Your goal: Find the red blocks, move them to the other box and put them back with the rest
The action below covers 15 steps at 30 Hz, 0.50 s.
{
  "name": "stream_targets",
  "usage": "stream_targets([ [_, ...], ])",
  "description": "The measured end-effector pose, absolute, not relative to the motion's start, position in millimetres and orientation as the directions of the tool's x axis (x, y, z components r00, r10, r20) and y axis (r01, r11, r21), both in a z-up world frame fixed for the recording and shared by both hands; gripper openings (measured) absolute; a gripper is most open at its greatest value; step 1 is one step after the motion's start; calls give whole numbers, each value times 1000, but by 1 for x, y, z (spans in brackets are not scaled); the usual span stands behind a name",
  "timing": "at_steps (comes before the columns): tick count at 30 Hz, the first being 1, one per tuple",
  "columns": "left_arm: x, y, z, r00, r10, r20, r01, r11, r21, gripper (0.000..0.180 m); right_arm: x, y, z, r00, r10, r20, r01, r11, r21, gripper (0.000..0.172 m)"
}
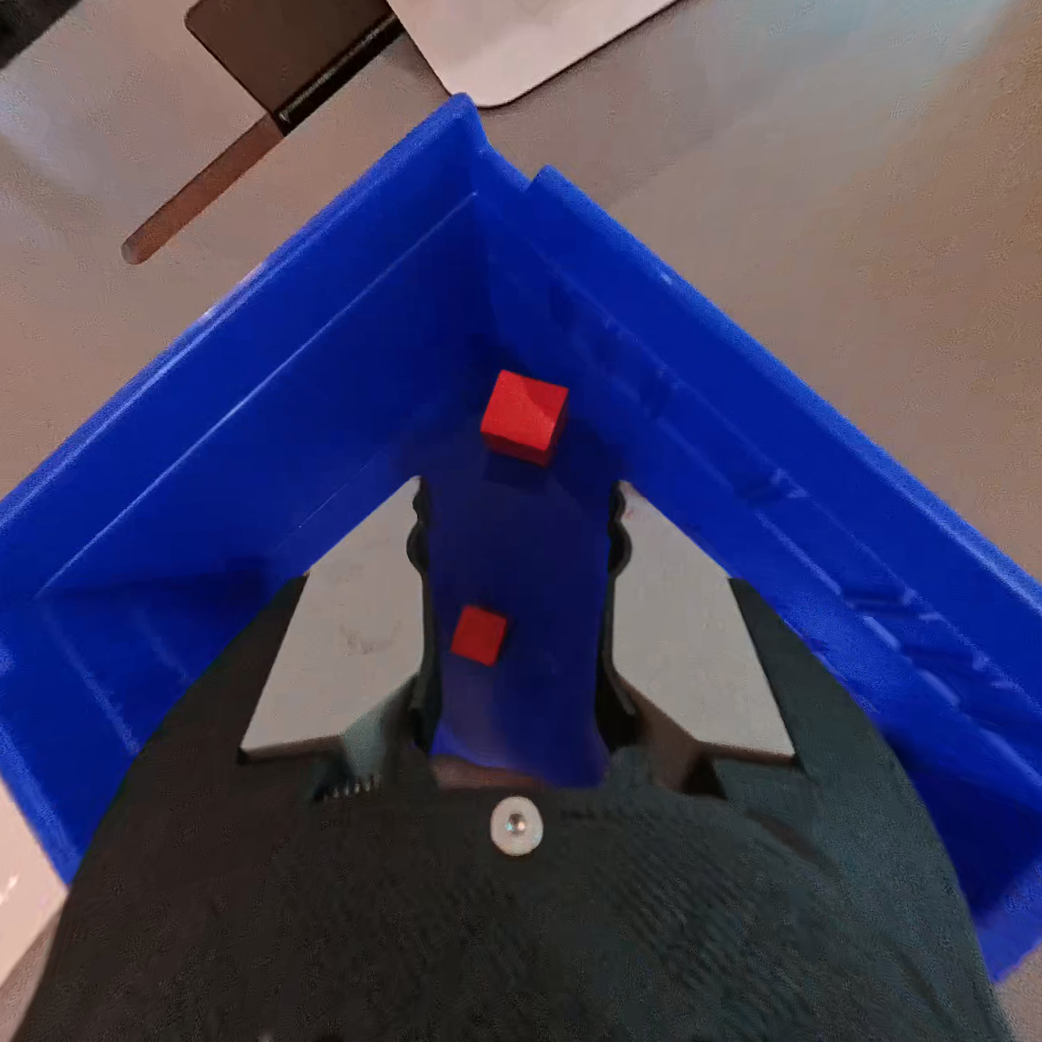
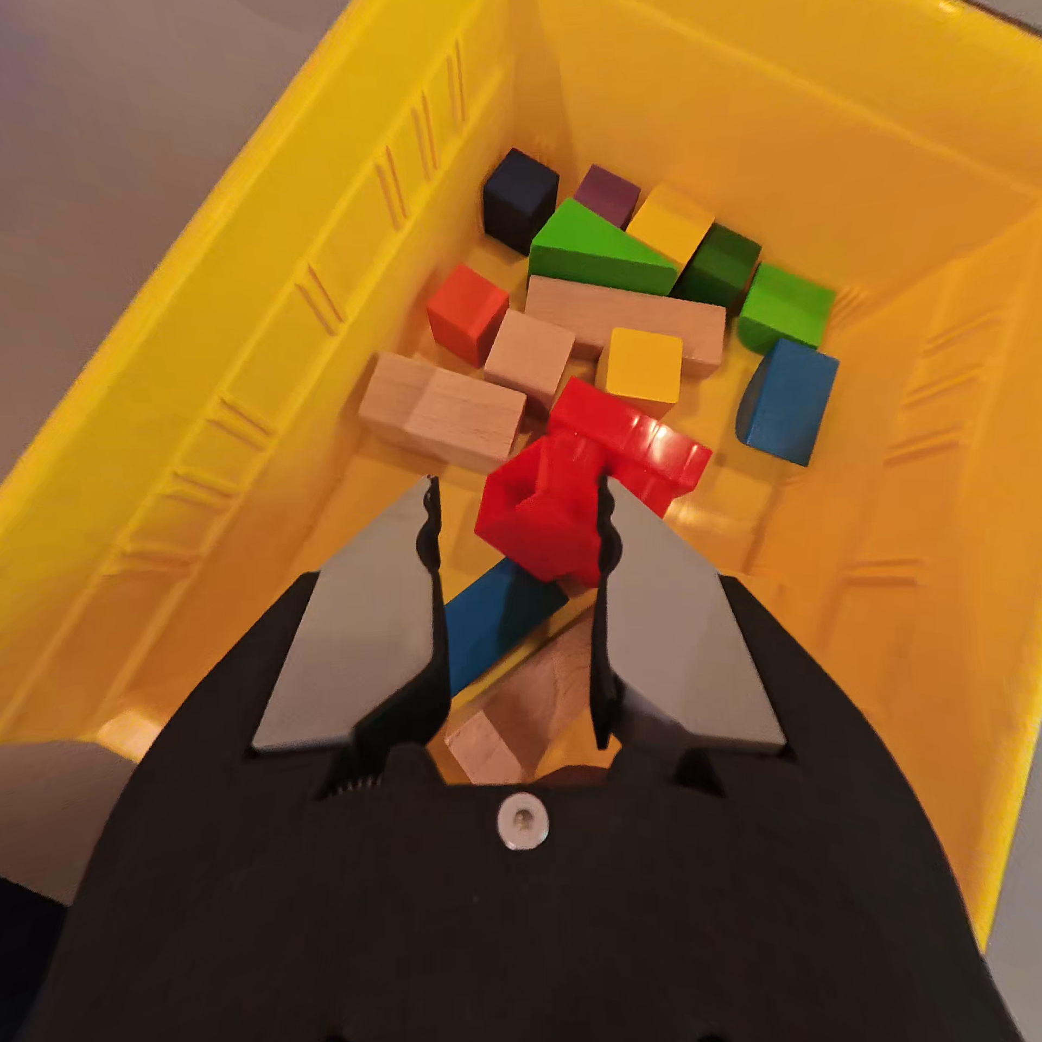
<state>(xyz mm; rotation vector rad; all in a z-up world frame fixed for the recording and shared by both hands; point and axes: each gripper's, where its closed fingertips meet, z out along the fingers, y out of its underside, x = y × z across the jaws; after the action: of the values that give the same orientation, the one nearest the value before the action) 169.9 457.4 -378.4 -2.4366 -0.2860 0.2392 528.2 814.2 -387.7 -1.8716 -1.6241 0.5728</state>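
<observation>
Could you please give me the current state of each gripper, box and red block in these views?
left gripper: open, empty
right gripper: open; red block between fingers
blue box: holds two small red cubes
yellow box: holds mixed blocks
long red block: lying in yellow box

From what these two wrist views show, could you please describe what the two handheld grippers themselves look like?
Both look alike. The left gripper and the right gripper each have a matte black, textured body with one silver screw at its centre. Two wedge-shaped grey fingers taper to points, each lined inside with a wavy black pad. A small coil spring shows at the left finger's base. No cables or sleeves are visible.
</observation>
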Motion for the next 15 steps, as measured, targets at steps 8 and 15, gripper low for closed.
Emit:
stream_targets([
  [8,155,498,-425,983,138,-124,49,-839,-542,34,528,783,-333,87,996,18,597,-38,-801,52],
  [15,147,495,-340,831,220,-512,-199,-740,-642,33,516,699,-276,-159,985,-63,391,5,-920,52],
])
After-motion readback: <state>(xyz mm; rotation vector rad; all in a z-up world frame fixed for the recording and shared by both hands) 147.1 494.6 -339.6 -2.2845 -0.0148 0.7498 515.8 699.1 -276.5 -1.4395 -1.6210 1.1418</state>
